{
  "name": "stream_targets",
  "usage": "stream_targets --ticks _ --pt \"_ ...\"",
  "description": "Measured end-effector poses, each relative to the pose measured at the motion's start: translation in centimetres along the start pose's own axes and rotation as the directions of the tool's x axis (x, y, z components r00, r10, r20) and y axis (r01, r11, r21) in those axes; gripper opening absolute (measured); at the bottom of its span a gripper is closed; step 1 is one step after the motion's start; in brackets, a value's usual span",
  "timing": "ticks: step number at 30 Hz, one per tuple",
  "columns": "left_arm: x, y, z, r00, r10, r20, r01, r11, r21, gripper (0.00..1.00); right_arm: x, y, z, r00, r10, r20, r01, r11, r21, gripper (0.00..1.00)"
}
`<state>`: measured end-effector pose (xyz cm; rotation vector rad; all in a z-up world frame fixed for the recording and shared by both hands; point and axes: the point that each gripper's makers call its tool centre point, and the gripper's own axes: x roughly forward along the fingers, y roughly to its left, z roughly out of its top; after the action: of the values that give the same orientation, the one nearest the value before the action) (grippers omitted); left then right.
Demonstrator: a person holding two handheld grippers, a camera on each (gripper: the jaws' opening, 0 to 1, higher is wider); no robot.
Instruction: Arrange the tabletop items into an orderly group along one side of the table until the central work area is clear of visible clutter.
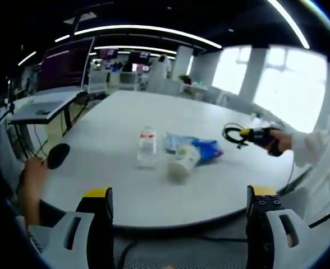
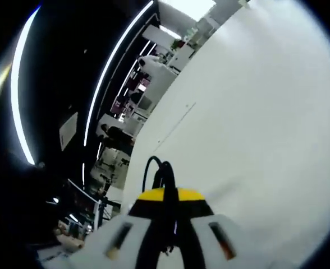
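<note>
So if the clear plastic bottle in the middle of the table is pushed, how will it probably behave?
The bottle stands upright and looks narrow, so it may tip rather than slide. It seems mostly empty, so probably light. Once down, its round body would likely roll on the smooth white table.

Probably an open-plan office: desks (image 1: pixel 41 109), monitors (image 1: pixel 67 67), strip lights (image 1: pixel 148 31).

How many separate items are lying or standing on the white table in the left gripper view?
3. A clear bottle stands near the middle; a white cup lies tipped to its right; a blue packet lies just behind the cup. Something may be hidden behind these.
</note>
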<state>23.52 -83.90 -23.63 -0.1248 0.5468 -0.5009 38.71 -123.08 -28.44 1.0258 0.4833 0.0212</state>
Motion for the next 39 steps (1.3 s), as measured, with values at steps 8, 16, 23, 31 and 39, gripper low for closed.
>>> stream_targets --ticks 8,16,23,31,39 --pt "0.1 -0.2 -0.2 1.000 -0.003 -0.013 0.003 1.000 0.000 0.96 -0.2 -2.2 0.5 0.999 -0.043 0.013 0.042 0.999 0.034 0.02" --pt "0.1 -0.3 -0.4 1.000 -0.001 -0.021 0.001 1.000 -0.003 0.96 0.5 -4.9 0.0 0.994 -0.108 -0.029 0.109 0.994 0.026 0.02" --pt "0.1 -0.3 -0.7 0.999 -0.001 -0.034 0.001 1.000 -0.001 0.96 1.7 -5.4 0.7 0.991 -0.128 -0.035 0.129 0.991 0.030 0.02" --pt "0.1 -0.2 -0.7 0.999 -0.004 -0.040 0.004 1.000 -0.006 0.96 3.0 -5.9 1.2 0.983 -0.172 -0.057 0.169 0.984 -0.061 0.02" --pt "0.1 -0.3 -1.0 0.998 -0.008 -0.056 0.008 1.000 0.001 0.96 3.8 -7.2 1.6 0.970 -0.237 -0.060 0.228 0.966 -0.124 0.02"
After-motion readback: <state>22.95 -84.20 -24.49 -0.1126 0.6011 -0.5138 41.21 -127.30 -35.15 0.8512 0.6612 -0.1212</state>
